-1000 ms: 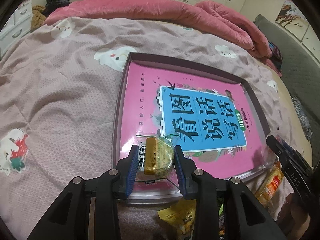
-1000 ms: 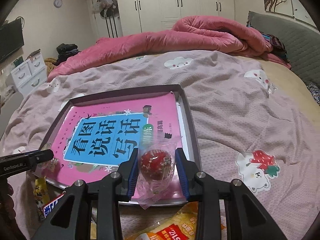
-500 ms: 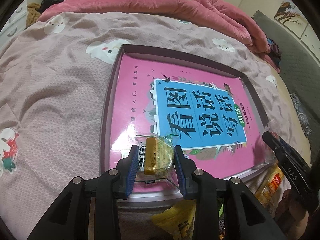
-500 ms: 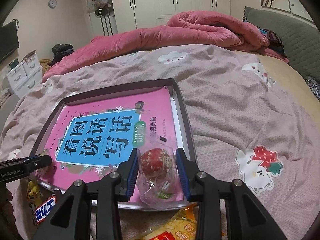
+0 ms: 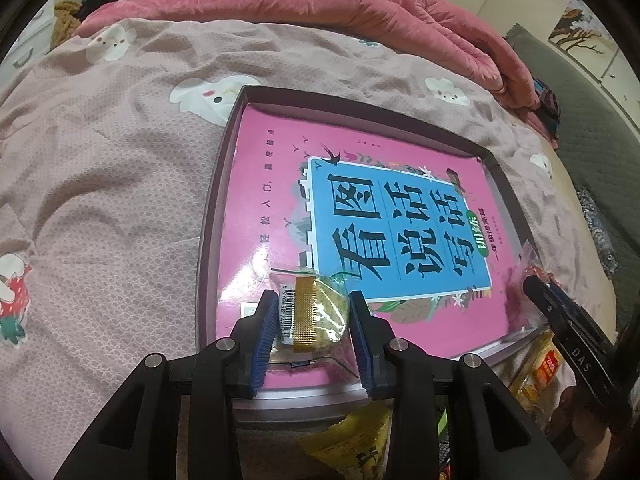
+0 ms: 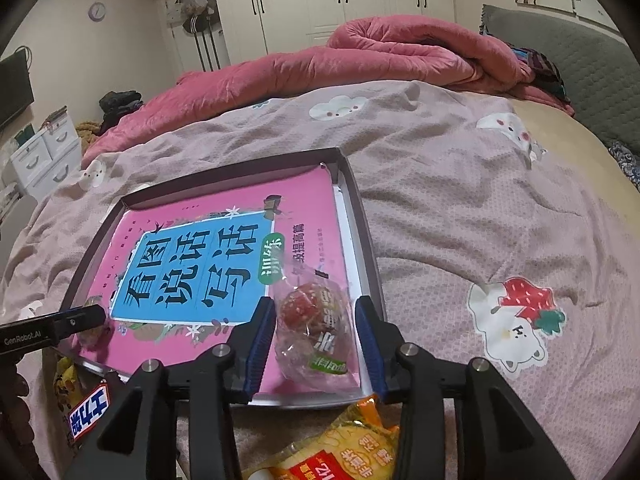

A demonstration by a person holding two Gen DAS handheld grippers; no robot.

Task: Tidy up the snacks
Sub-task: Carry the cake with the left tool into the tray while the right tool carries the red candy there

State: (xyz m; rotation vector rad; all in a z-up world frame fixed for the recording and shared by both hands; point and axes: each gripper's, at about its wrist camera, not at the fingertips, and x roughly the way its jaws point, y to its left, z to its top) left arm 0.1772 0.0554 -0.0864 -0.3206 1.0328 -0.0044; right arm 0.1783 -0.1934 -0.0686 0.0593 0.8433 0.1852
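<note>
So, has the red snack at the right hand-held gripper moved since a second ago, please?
Yes. The red snack has slumped down onto the pink book, toward the tray's near rim, loose in the right hand-held gripper, whose jaws have just been opening.

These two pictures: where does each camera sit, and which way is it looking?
Left wrist view: on the left gripper, looking down over the green-gold snack it clamps; the right gripper shows at the right edge.
Right wrist view: on the right gripper, whose jaws have just been opening around the red snack; the left gripper's tip shows at left.
Shared: the tray, pink book and bedspread.
</note>
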